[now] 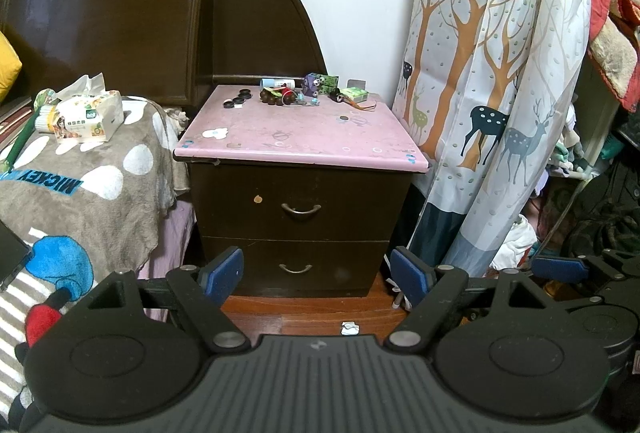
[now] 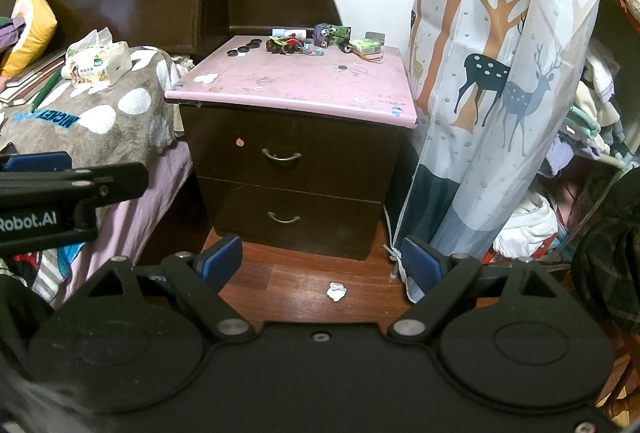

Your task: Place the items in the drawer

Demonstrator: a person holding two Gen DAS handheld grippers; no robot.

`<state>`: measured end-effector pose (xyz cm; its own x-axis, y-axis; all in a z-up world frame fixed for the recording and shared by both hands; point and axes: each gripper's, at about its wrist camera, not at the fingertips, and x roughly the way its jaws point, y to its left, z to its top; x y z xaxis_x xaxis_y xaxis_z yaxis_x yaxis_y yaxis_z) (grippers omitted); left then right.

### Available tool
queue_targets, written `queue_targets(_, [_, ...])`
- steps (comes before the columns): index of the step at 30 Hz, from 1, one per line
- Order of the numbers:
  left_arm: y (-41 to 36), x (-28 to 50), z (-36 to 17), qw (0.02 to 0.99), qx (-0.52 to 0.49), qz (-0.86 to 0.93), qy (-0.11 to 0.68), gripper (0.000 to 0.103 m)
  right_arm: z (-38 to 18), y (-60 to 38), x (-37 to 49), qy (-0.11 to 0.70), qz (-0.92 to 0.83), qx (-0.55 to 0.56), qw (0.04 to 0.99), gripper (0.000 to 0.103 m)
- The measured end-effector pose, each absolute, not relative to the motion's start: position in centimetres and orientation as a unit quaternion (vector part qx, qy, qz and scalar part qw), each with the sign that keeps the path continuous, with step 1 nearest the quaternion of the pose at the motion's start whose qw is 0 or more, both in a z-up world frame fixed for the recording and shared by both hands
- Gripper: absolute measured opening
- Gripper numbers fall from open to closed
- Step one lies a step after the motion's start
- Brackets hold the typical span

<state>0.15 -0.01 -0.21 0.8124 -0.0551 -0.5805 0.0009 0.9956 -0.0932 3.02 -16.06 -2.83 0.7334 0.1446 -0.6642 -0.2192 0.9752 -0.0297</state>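
While both drawers (image 1: 298, 209) stayed closed mid-frame, we held both tongs (image 1: 316, 273) (image 2: 320, 265) spread and empty; clutter (image 1: 304, 93) could scatter if brushed.

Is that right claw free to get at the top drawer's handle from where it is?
Probably yes. The right claw is open and empty, and only bare wooden floor lies between it and the closed top drawer's handle.

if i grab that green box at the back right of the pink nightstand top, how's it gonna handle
The green box looks like thin card, so probably light and easy to crush under firm pads. It lies flat, so it should slide rather than tip. A dark object with orange strands touches it and may drag along.
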Motion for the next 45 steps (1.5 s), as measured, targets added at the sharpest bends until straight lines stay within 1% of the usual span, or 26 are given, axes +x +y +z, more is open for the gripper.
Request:
queue_targets(22, [0.3,0.4,-0.3,0.950,-0.045,-0.016,0.309,0.080,-3.2,-16.0,3.1,0.354,0.101,-0.053,0.928,0.088])
queue_targets(29, [1.5,2.0,-0.6,0.944,-0.073,-0.026,0.321,0.080,-3.6,-15.9,4.7,0.356,0.104,-0.058,0.927,0.088])
queue_targets(34, [2.1,4.0,0.1,0.951,-0.054,-0.022,0.303,0.081,-3.7,-15.5,6.5,0.345,0.107,-0.063,0.931,0.088])
queue_targets(38, [2.4,6.2,0.3,0.954,-0.056,-0.021,0.294,0.081,-3.9,-15.1,8.4,0.338,0.113,-0.065,0.932,0.093])
queue_targets(41, [2.6,8.1,0.1,0.955,-0.054,-0.021,0.289,0.094,-4.0,-14.8,10.1,0.335,0.118,-0.071,0.932,0.095])
queue_targets(45, [2.8,10.7,-0.9,0.955,-0.063,-0.024,0.290,0.096,-4.5,-14.1,12.2,0.330,0.125,-0.086,0.932,0.095])
